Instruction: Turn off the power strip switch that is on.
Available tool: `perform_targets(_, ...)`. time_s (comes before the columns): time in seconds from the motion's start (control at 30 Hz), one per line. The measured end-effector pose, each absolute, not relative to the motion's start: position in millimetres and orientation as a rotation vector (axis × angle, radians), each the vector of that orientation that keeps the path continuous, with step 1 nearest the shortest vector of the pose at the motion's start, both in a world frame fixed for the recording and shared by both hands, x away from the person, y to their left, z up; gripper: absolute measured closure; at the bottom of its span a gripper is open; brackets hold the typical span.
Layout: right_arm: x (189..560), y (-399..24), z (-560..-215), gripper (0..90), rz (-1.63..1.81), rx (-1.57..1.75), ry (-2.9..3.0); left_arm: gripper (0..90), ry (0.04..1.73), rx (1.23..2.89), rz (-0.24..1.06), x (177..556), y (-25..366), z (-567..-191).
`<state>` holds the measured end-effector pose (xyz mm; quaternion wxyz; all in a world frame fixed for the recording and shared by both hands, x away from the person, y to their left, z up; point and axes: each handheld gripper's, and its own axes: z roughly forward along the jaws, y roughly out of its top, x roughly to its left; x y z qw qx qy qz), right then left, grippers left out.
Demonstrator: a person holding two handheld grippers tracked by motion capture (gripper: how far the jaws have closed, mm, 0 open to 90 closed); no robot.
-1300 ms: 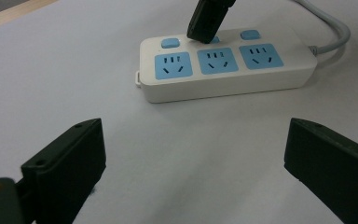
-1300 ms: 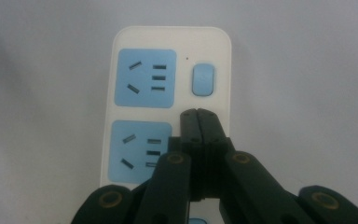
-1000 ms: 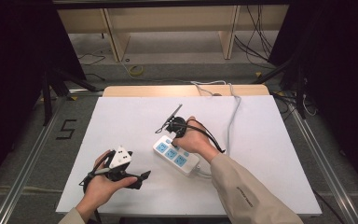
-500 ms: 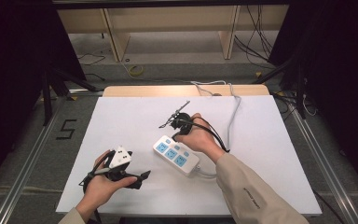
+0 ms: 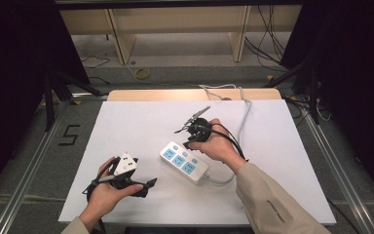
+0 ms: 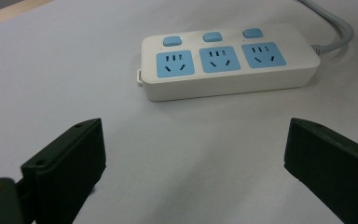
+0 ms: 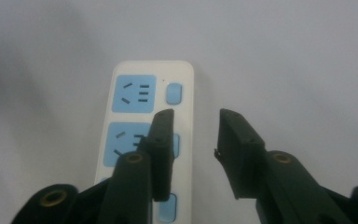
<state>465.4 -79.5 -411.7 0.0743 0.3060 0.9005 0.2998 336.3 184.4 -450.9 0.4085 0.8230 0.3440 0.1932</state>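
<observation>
White moulded plastic power strip (image 5: 184,162), three blue sockets, each with its own blue rocker switch (image 6: 212,36); grey-white cable (image 5: 243,114) leaving one short end and running off the far edge of the surface (image 5: 292,161).

Location: lies flat, at a slant, near the middle of the white surface, between the two hands and just in front of the right hand.

Handling, as judged: rigid hard shell, light to moderate in weight, smooth and somewhat slippery on its glossy sides. Not fragile, though the switches will toggle if pressed. The cable is stiffish and will drag or swing the body when lifted. Best hold is across the narrow width, jaws on the two long side walls, clear of switches and sockets; near the cable end to limit swing.

Right gripper (image 7: 193,121): hovers over the switch side of the strip, jaws just opened partway, nothing between them, pads touching nothing.

Left gripper (image 6: 193,149): low over the surface, well apart from the strip, pointed at its long side; jaws spread wide, empty.
</observation>
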Motion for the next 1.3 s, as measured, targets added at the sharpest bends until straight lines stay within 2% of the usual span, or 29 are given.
perform_targets(0.23,458,-97,-407,48.6,0.999,0.895,2.64,4.8,0.874,2.072,0.489,336,185,-451)
perform_targets(0.63,435,-143,-402,34.9,1.129,0.926,2.517,4.9,0.881,2.072,0.49,336,185,-451)
perform_targets(0.97,404,-193,-401,30.4,1.236,0.942,2.434,4.9,0.887,2.075,0.494,336,186,-452)
perform_targets(1.3,359,-247,-420,29.0,1.323,1.008,2.303,4.9,0.889,2.078,0.496,336,186,-452)
